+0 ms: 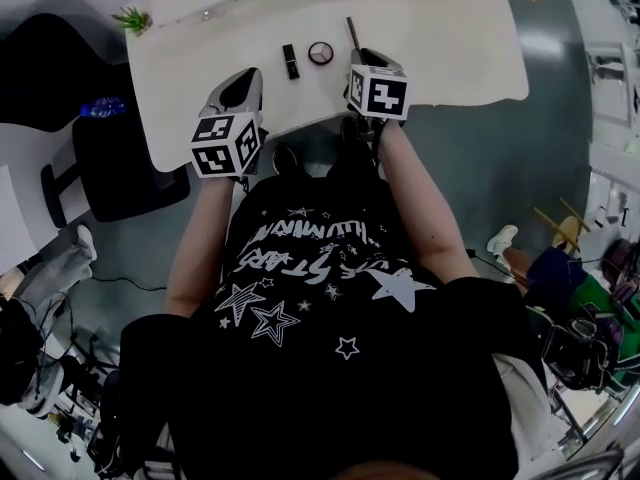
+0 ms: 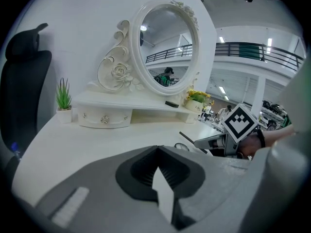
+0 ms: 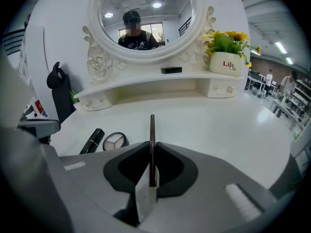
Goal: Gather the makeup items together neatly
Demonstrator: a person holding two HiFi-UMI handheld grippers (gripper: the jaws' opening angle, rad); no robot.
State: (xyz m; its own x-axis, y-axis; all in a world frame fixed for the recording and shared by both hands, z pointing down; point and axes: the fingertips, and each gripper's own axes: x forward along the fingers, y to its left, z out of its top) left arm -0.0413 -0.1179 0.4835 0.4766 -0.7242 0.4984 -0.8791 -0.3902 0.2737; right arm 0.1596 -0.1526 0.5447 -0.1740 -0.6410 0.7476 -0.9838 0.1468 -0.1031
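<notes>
Currently, item 1: the thin dark-brown makeup pencil [image 3: 152,130] is clamped between the nearly closed jaws of the right gripper [image 1: 366,63]. Its long axis runs straight out along the jaws, away from the person. About half its length projects past the fingertips over the white dressing table [image 1: 430,48]; whether the tip touches the tabletop cannot be told. Item 2: the round compact with a pale 3-part pan [image 3: 115,140] lies flat on the table, just left of the pencil's line and apart from it. Item 3: the black lipstick tube [image 3: 92,141] lies on its side just beside the compact, on the far side of it from the pencil. In the head view its long axis runs roughly the same way as the pencil's. Items 2 and 3 sit between the 2 grippers, the right one nearer the compact and the left one nearer the lipstick. Item 4: the left gripper [image 2: 156,149] has its jaws closed together with nothing between them. It hangs over the near table edge, short of the lipstick. Judgement: setting the pencil down calls for a short sideways shift to the left. Keeping its axis parallel to the lipstick would put it beside the compact.
</notes>
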